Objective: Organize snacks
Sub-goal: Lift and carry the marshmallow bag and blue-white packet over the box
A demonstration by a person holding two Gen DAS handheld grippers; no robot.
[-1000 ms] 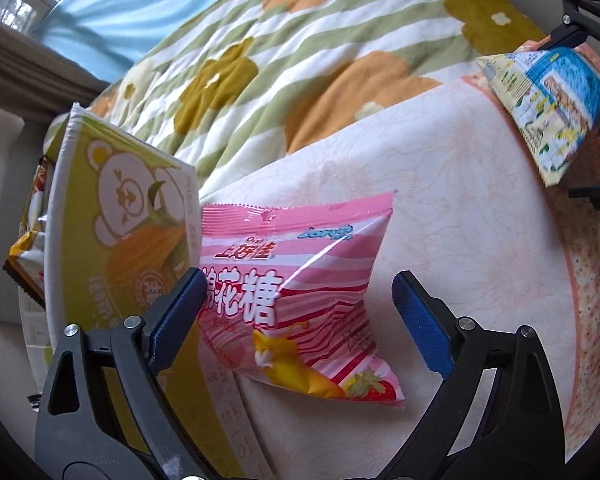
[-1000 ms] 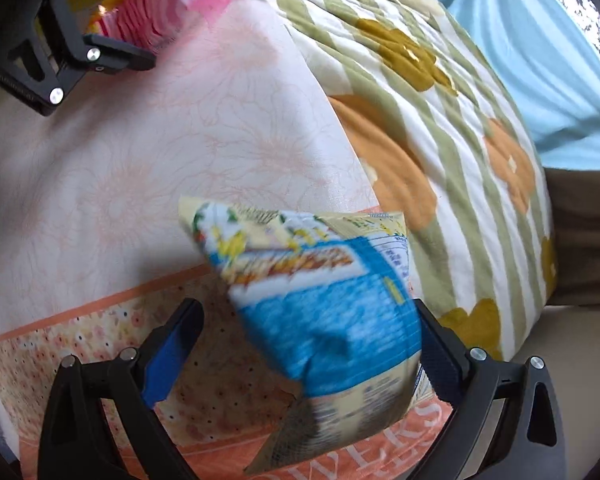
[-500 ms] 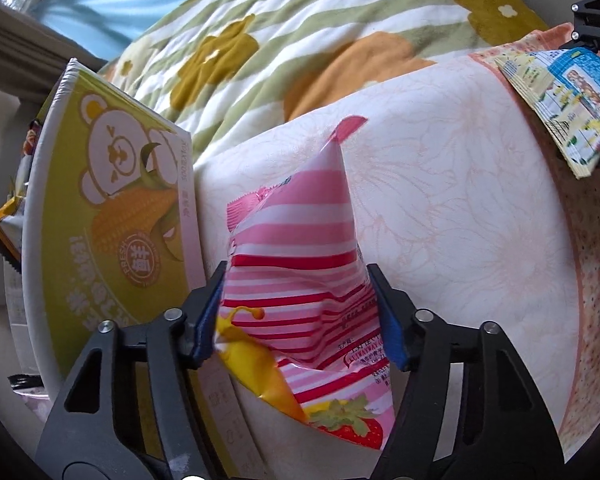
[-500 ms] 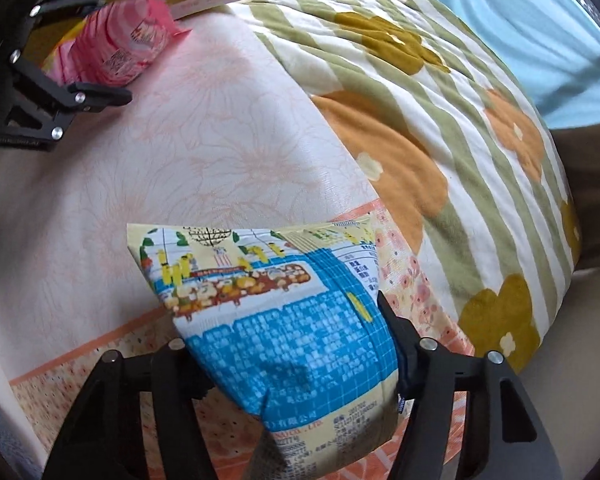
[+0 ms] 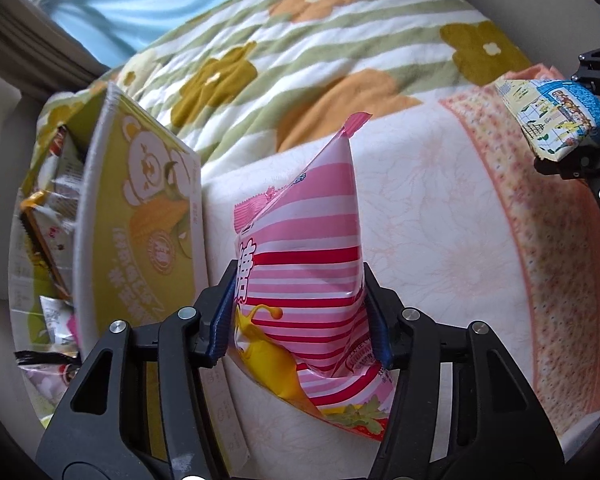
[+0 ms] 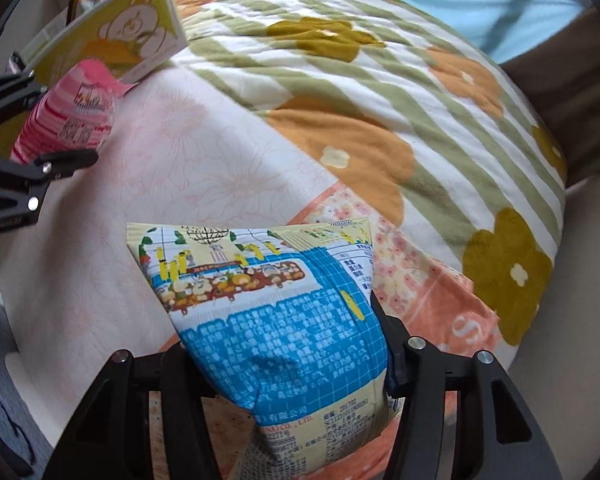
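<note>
Snack packets [image 5: 50,216] inside the yellow bear box [image 5: 140,232]; left fingers [image 5: 222,320] pinching pink bag [image 5: 304,280], right fingers [image 6: 396,368] closing on blue bag [image 6: 284,320].

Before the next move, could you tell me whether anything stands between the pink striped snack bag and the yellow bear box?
Nothing visible does: the pink striped snack bag, clamped in the left gripper, hangs right beside the yellow bear box, whose near wall alone must be cleared.

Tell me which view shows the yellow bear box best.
The left wrist view: the yellow bear box stands large beside the pink striped bag, with its printed side and the snack packets inside visible. The right wrist view shows it only small and distant, at the top left.
</note>
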